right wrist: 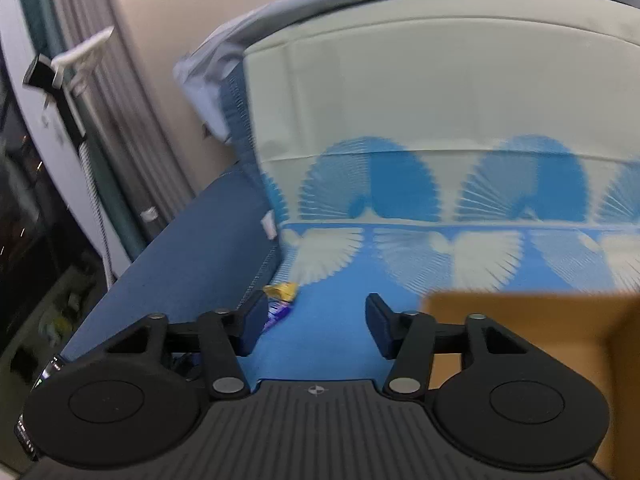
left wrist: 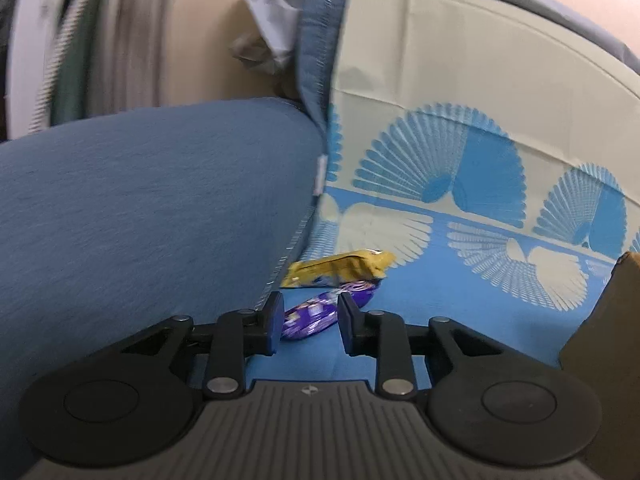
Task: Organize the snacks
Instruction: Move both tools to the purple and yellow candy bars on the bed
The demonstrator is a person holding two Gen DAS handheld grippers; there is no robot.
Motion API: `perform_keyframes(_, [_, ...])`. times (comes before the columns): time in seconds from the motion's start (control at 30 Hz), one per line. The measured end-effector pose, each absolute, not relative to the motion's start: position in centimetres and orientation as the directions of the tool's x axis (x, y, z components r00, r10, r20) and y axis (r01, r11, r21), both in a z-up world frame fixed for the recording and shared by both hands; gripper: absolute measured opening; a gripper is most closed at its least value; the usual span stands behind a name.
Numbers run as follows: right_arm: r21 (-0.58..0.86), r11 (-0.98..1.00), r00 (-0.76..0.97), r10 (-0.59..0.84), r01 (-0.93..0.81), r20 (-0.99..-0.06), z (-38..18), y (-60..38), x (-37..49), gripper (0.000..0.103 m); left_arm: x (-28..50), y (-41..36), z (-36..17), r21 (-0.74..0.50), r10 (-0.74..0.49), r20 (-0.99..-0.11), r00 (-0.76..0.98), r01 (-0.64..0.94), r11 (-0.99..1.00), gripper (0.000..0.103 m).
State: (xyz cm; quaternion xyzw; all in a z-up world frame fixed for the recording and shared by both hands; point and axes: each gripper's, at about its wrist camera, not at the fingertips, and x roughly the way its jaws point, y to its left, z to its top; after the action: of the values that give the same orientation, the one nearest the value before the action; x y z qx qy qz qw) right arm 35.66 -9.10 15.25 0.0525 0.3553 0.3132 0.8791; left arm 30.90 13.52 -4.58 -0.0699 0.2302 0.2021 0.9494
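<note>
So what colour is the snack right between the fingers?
Purple wrapper with white bits, clearest in the left wrist view.

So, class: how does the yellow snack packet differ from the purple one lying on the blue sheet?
The yellow snack packet lies farther off, level across the left view; the purple packet lies nearer and slanted. The yellow one sits clear of the left claw; the purple one shows between its open fingers. Both are shiny wrapped snacks beside the blue cushion.

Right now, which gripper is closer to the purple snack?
Left. The left gripper has its open jaws either side of the purple snack, which lies on the blue cover. The right gripper is farther back, by the cardboard box, with the snack small beyond its left finger.
</note>
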Motion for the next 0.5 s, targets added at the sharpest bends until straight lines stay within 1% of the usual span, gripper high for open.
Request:
perform_keyframes(0.03, [0.303,0.791,0.535,0.59,-0.531,-0.604,14.9,-8.1,36.8,0.067,31.7,13.6,-5.0,-0.024,0.341,-0.475,0.811,-0.4,0.916,0.039])
perform_keyframes(0.13, [0.247,0.759,0.481,0.592,-0.603,-0.647,13.5,-4.3,40.4,0.072,33.4,13.5,-6.0,0.014,0.341,-0.497,0.798,-0.386,0.923,0.046])
perform_keyframes(0.17, [0.231,0.744,0.459,0.593,-0.628,-0.662,12.9,-2.8,41.6,0.075,33.7,13.5,-6.4,0.023,0.341,-0.503,0.794,-0.382,0.924,0.048])
perform_keyframes(0.23, [0.211,0.717,0.417,0.589,-0.664,-0.692,11.4,0.3,43.9,0.077,34.5,13.5,-6.9,0.045,0.34,-0.512,0.789,-0.371,0.928,0.055])
perform_keyframes(0.3, [0.194,0.694,0.377,0.579,-0.693,-0.723,9.7,3.3,46.1,0.078,35.2,13.3,-7.5,0.08,0.356,-0.521,0.776,-0.37,0.926,0.056])
perform_keyframes(0.37, [0.172,0.665,0.341,0.567,-0.727,-0.75,7.9,6.4,48.0,0.082,35.7,13.3,-8.0,0.112,0.373,-0.522,0.767,-0.372,0.922,0.056])
perform_keyframes(0.5, [0.096,0.631,0.309,0.501,-0.77,-0.809,3.4,11.9,51.2,0.083,36.4,13.3,-8.8,0.151,0.387,-0.532,0.753,-0.366,0.918,0.056])
